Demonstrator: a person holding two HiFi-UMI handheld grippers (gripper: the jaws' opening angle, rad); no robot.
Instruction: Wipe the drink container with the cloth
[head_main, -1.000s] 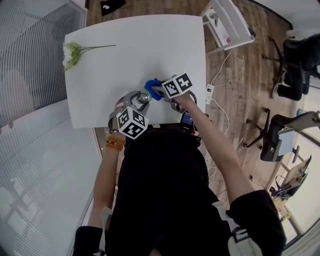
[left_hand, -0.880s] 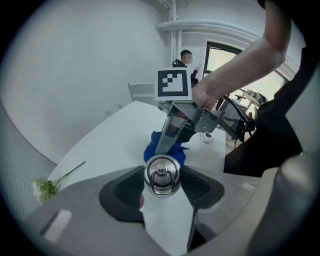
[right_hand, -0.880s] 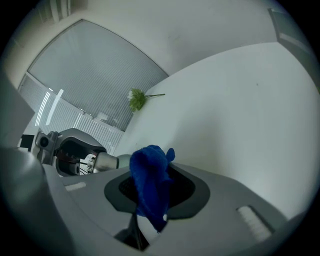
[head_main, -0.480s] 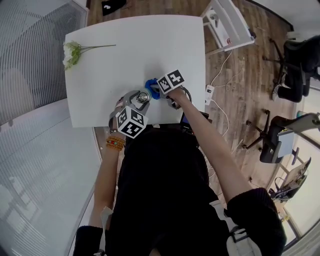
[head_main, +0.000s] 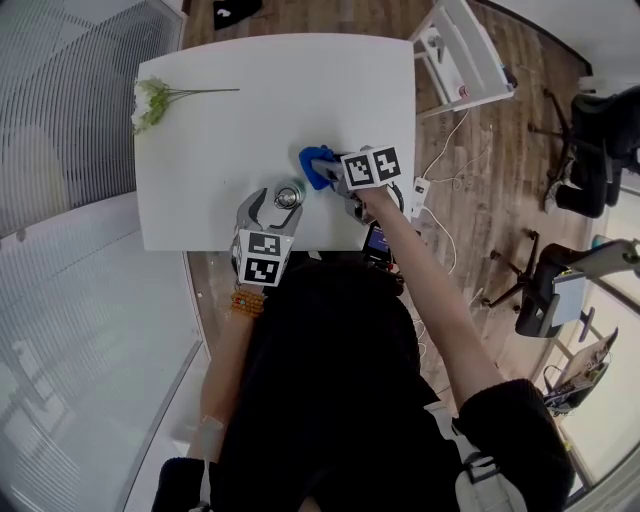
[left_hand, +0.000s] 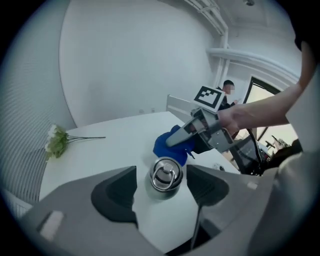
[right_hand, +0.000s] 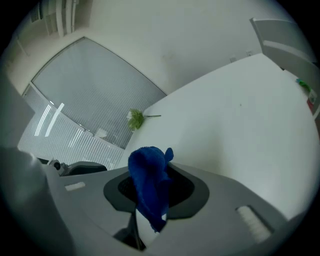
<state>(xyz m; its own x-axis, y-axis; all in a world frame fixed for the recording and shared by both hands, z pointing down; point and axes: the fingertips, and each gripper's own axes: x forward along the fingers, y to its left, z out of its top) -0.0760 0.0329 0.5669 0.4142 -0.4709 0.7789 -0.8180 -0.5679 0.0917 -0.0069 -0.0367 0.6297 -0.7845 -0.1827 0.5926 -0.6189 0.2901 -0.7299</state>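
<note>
Records drink container (left_hand: 166, 175) upright, long axis vertical, at lower centre of the left gripper view, standing between the wide-spread jaws of the left gripper (left_hand: 161, 189) with a gap either side. Places the cloth (head_main: 314, 165), pinched fast in the right gripper (right_hand: 155, 194), just beside the container toward upper right in the head view; judges the wipe to call for a short move down-left onto its wall.

Drink container (left_hand: 166, 175) is shining like metal; cloth (right_hand: 149, 187) is looking fuzzy & soft; table (head_main: 260, 110) smooth, matt; floor (head_main: 500, 190) wood.
</note>
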